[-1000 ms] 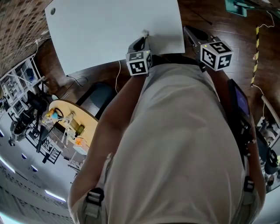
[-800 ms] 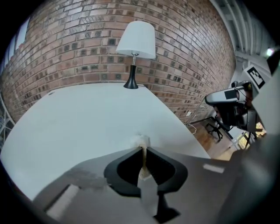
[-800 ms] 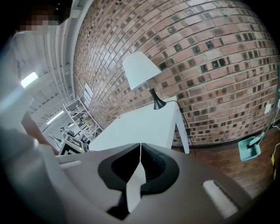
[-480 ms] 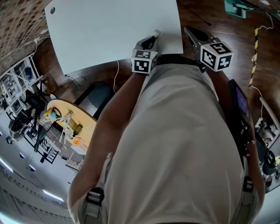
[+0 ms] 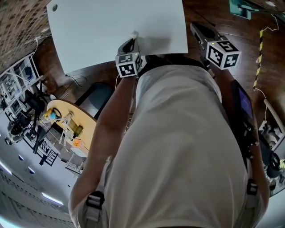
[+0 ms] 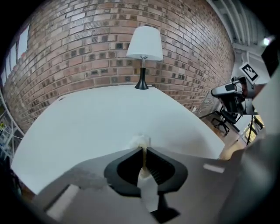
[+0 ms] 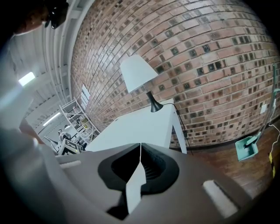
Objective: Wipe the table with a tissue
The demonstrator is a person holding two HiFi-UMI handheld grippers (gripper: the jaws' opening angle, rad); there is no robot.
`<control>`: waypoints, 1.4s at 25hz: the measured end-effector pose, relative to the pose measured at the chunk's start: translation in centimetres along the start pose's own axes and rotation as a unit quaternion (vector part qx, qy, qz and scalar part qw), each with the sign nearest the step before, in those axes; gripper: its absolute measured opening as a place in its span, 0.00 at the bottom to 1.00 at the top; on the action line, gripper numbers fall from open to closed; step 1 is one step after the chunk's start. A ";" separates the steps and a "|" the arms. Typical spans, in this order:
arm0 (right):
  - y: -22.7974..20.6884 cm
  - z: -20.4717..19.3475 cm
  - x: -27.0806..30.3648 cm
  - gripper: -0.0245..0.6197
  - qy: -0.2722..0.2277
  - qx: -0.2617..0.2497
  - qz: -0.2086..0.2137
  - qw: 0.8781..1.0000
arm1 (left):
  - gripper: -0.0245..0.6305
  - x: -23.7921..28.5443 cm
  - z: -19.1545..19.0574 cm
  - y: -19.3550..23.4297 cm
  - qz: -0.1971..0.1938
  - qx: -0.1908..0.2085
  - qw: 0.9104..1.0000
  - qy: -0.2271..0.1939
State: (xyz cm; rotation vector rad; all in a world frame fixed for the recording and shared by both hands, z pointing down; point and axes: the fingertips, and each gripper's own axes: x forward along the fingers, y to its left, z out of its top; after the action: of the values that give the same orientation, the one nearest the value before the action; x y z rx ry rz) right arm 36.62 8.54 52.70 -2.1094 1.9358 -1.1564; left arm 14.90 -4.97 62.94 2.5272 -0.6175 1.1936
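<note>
Tissue [image 6: 139, 141] shows as a small crumpled white tuft at the tip of the left gripper [image 6: 143, 151], whose jaws are clenched on it, with a pale strip of it trailing back between them. In the head view the tuft [image 5: 134, 34] lies over the near edge of the white worktop [image 5: 102, 26] and appears to rest on the surface, though actual contact cannot be confirmed. What has changed is its position along that edge: half a second ago the left gripper held the tuft further to the person's right, close to the near right corner, and now it has swept back leftward, past where it was a second ago. That back-and-forth reads as wiping strokes under way, so far only along the near strip; most of the worktop, stretching off towards the lamp [image 6: 144, 43] at its far end, looks as if it has yet to be covered, and I would judge the task to be at an early stage. The right gripper [image 5: 195, 26] has barely shifted over the same second: it hangs off the worktop's right side over the wooden floor [image 5: 209, 11], its jaws pressed together with nothing between them, so it takes no part in the wiping. Behind the lamp stands a brick wall [image 6: 87, 48]. The person's pale shirt [image 5: 178, 133] fills much of the head view and hides whatever lies directly beneath the near edge.
</note>
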 end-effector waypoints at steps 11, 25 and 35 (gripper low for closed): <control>-1.3 -0.7 -1.5 0.06 -0.001 0.008 -0.017 1.000 | 0.09 3.1 2.0 -10.2 -0.089 0.044 0.995 -0.001; -1.5 -0.6 -1.6 0.06 -0.013 0.017 -0.016 1.000 | 0.09 1.7 -0.4 -12.4 -0.205 0.139 0.967 0.051; 0.8 -1.3 -0.5 0.06 0.004 0.005 -0.005 1.000 | 0.09 0.6 0.2 0.0 -0.007 0.001 1.000 0.003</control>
State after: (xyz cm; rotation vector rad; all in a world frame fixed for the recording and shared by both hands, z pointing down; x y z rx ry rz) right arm 35.32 9.32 53.01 -2.1150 1.9214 -1.1746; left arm 15.33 -5.23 63.30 2.5246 -0.5954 1.1969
